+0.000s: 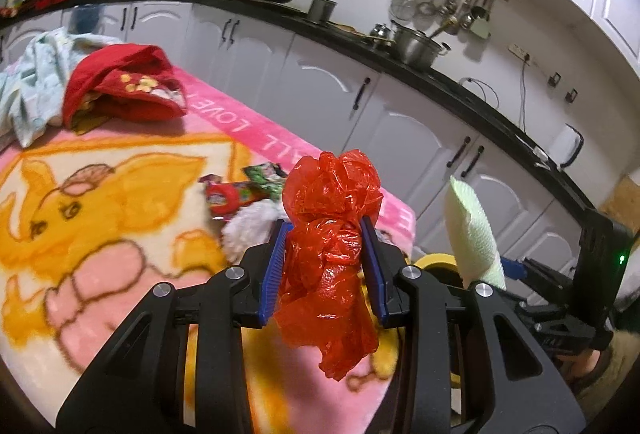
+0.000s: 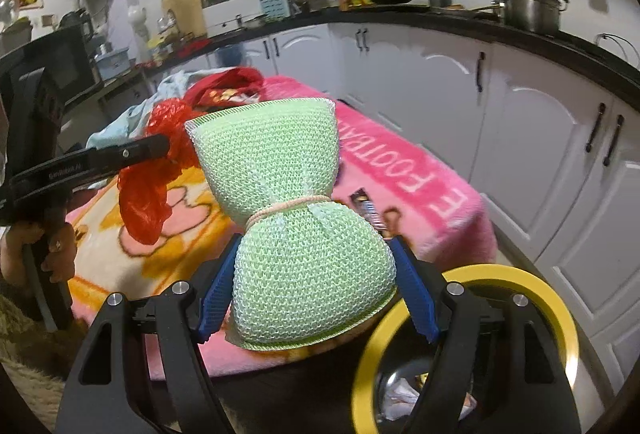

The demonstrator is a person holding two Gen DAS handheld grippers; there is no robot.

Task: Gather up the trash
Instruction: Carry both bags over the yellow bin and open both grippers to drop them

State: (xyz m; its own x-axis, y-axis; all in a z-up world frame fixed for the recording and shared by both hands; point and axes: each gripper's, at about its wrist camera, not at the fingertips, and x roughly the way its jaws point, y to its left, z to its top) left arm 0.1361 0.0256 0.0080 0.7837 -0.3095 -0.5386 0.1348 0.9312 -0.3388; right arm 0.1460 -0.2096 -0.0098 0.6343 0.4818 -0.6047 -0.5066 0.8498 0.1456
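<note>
Left gripper [image 1: 325,234] clamps red plastic bag [image 1: 332,218]; right gripper [image 2: 316,262] green scrubber [image 2: 296,218].

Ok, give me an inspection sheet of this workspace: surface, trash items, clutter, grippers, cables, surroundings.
Surface: pink cartoon blanket covers the table.
Job's things: red plastic bag and green mesh scrubber, each held; yellow-rimmed bin beside the table with trash inside.
Clutter: red cloth, pale cloth, snack wrappers, white fluffy item.
Grippers: left gripper shut on the bag; right gripper shut on the scrubber.
Cables: black cords on the wall above the counter.
Surroundings: white cabinets, black counter with pots, pan, bottles.
</note>
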